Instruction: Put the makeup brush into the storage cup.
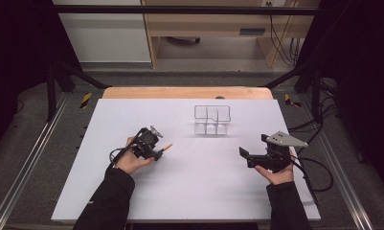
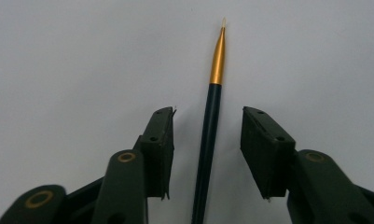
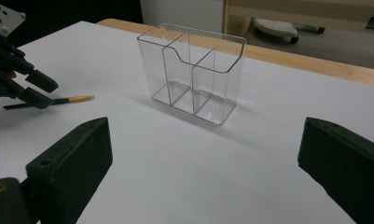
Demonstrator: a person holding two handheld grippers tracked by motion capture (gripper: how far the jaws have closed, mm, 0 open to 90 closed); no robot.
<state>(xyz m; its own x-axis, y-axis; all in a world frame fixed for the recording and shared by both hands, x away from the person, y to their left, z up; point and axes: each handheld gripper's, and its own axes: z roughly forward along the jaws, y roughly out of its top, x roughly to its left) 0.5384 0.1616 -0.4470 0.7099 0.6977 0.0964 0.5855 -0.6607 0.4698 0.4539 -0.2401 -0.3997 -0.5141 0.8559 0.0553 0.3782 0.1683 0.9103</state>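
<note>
Straddling brush [image 2: 208, 135] with my left gripper [image 2: 207, 140], jaws spread, not touching it | right gripper [image 1: 243, 154] spread wide, near clear organizer [image 3: 194, 74] | on tabletop [image 1: 189, 191]

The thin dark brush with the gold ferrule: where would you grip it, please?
Grip the thin dark brush on its straight dark handle, behind the gold ferrule. It lies flat on the white table, so come from above, as the open left gripper does, jaws either side.

Premises: a laboratory recording station. White-covered tabletop [image 1: 189, 191] enclosed by black metal framing [image 1: 55, 86], loose cables [image 1: 319, 120] on grey floor, wooden bench [image 1: 213, 24] behind.
</note>
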